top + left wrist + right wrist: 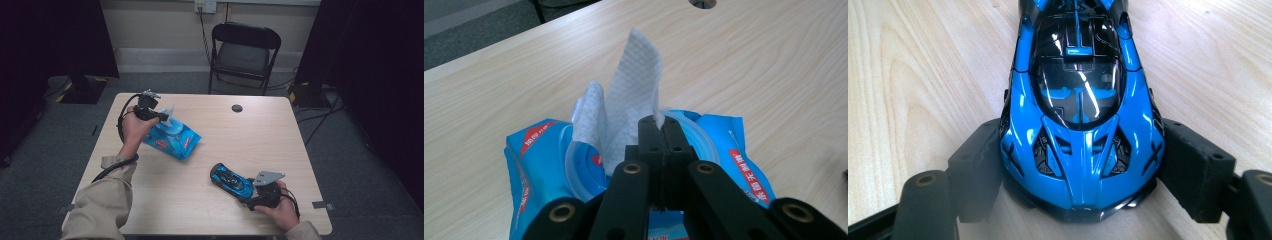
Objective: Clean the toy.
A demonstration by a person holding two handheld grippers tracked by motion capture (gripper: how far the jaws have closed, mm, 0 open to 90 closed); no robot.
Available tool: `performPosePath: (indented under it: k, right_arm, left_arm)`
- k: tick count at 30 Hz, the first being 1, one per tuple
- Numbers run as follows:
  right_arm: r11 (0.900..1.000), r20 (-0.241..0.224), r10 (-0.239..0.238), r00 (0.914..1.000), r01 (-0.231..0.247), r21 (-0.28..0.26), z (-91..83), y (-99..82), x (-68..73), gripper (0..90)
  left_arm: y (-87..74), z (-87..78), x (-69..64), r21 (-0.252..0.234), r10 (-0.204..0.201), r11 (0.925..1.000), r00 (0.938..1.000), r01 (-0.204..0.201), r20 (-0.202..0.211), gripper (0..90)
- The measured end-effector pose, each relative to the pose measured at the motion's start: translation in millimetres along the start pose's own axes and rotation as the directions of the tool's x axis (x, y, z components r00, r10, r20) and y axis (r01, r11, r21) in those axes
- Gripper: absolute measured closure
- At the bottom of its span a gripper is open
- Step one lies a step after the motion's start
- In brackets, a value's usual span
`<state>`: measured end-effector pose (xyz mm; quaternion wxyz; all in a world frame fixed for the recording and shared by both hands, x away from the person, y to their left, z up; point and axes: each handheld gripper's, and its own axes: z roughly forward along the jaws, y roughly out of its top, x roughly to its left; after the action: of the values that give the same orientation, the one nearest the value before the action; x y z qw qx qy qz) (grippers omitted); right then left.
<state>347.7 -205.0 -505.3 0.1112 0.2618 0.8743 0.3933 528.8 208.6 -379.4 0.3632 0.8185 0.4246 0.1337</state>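
The left gripper (659,125) has its jaws pinched together on the lower edge of a white wipe (634,95), which stands up out of the round lid opening of the blue pack (539,165). The right gripper (1078,165) clamps the blue car (1080,105) across one end, a pad (1193,170) pressed to each flank.

Position: the pack (172,137) lies on the table (260,135), left of the car (232,181) and farther from the person, well apart from it.

Risks: nothing holds the pack down, so a pull may lift the pack with the wipe; the grip is on a thin edge and may slip or tear; a second sheet beside the first may follow it out.

Orientation: the wipe's long axis runs roughly upright, free end uppermost and curling. The car's long axis lies flat, pointing away from the right gripper (265,192) and angled toward the pack.
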Motion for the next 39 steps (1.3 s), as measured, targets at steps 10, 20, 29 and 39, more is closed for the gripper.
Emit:
performPosePath:
  k: [10, 20, 29, 39]
  right_arm:
    - [1.0000, 0.000, 0.000, 1.0000, 0.000, 0.000, 0.0, 0.0, 0.0, 24.5]
    - [1.0000, 0.000, 0.000, 1.0000, 0.000, 0.000, 0.0, 0.0, 0.0, 24.5]
    - [1.0000, 0.000, 0.002, 1.0000, -0.002, 0.001, -0.1, 0.1, 0.1, 24.4]
    - [1.0000, 0.001, 0.002, 1.0000, -0.002, 0.001, -0.1, 0.1, 0.0, 24.4]
  left_arm:
    - [13.6, -14.9, -2.8, 0.009, -0.001, 1.0000, 0.9998, 0.002, -0.019, 90.0]
    - [23.8, -26.7, -5.0, -0.008, -0.007, 0.9999, 1.0000, 0.007, -0.006, 90.0]
    - [36.4, -42.0, -8.0, -0.034, -0.014, 0.9993, 0.9996, 0.014, 0.024, 90.0]
    - [55.1, -59.3, -17.3, -0.028, 0.007, 0.9996, 0.9996, -0.006, 0.029, 90.0]
